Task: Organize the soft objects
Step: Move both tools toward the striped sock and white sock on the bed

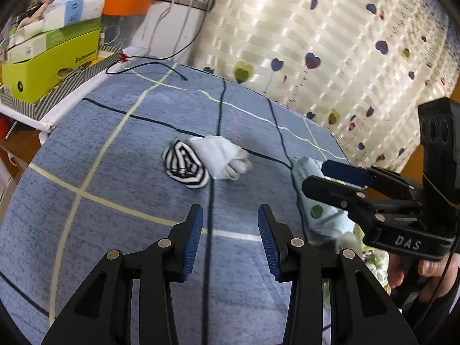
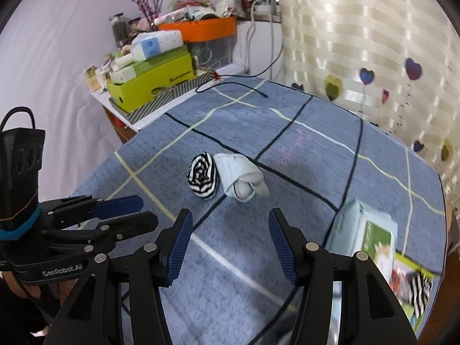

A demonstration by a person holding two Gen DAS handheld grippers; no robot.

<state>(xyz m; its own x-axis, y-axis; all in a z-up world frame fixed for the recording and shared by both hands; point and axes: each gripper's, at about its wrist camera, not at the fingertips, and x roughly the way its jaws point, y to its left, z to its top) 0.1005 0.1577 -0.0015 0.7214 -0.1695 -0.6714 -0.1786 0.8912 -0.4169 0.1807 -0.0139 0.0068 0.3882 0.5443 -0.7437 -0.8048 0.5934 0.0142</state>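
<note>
Two rolled sock bundles, one black-and-white striped (image 1: 186,166) and one pale blue (image 1: 222,156), are lying side by side and touching mid-bench on the blue checked cloth (image 1: 115,149). The left tool (image 1: 230,238) and right tool (image 2: 228,243) are hovering before them, jaws parted and gripping nothing. A wipes pack (image 2: 365,230) is sitting near the right edge.

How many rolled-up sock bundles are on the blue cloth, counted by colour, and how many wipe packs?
Striped black-and-white bundle: 1
Pale white-grey bundle: 1
Wipe pack: 1
Total: 3, all lying on the blue cloth; the two bundles touch each other.
</note>
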